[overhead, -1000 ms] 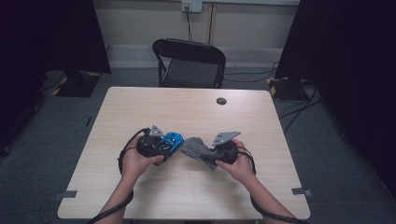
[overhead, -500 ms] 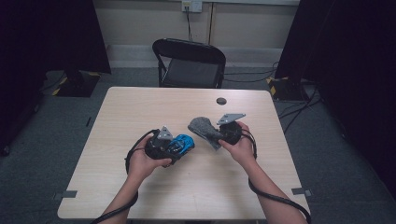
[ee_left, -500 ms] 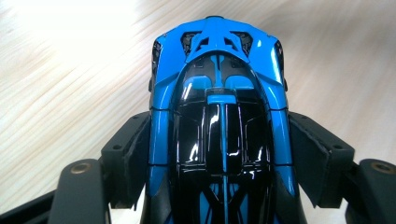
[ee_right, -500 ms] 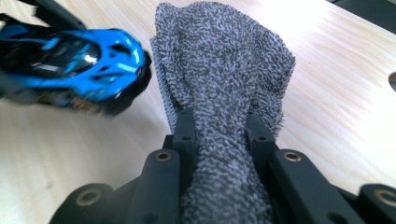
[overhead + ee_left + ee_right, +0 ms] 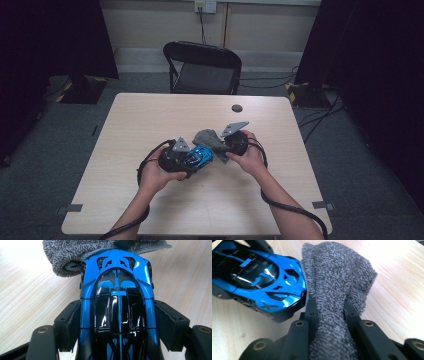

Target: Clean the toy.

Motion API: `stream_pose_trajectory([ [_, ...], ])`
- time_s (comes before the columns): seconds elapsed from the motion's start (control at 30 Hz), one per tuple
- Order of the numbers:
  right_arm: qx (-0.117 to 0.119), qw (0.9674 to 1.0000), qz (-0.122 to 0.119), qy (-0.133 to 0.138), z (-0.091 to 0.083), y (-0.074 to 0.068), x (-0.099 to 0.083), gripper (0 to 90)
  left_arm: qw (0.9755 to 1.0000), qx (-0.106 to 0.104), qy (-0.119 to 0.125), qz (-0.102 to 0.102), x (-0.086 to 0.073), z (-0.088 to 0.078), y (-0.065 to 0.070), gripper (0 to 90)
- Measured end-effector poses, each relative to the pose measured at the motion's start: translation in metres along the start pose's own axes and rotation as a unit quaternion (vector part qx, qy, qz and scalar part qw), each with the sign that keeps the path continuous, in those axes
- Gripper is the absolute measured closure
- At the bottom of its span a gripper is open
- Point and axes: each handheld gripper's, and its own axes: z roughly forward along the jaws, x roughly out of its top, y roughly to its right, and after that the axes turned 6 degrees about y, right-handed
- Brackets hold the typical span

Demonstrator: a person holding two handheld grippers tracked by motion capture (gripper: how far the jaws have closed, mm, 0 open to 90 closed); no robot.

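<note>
My left gripper [image 5: 117,322] pinches the toy car [image 5: 117,302] by its flanks, glossy blue and black, nose at twelve o'clock. My right gripper [image 5: 329,312] is pressed together on a bunched grey cloth [image 5: 337,277], nubby terry, touching the car's nose. Half a second ago the two sat apart; now they meet over the pale wood table [image 5: 150,115], with the car [image 5: 197,156] at seven o'clock of the cloth [image 5: 207,137].
</note>
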Motion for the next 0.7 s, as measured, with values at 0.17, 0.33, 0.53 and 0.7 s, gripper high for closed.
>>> stream_pose_trajectory([
  [0.17, 0.015, 0.9998, -0.012, 0.002, -0.001, -0.003, 0.001, 72.0, 1.0000, 0.003, -0.002, -0.003, -0.002, 0.000, -0.003, 28.4],
  [0.33, 0.024, 0.9997, -0.007, 0.008, -0.003, -0.005, -0.002, 72.0, 0.9999, 0.011, -0.004, -0.008, -0.005, -0.001, -0.007, 28.4],
  [0.53, 0.031, 0.9994, 0.003, 0.011, -0.004, -0.010, -0.008, 72.0, 0.9997, 0.022, -0.006, -0.012, -0.008, -0.002, -0.011, 28.4],
  [0.7, 0.038, 0.9991, 0.009, 0.016, -0.004, -0.014, -0.013, 72.0, 0.9996, 0.025, -0.008, -0.013, -0.009, 0.000, -0.012, 28.4],
])
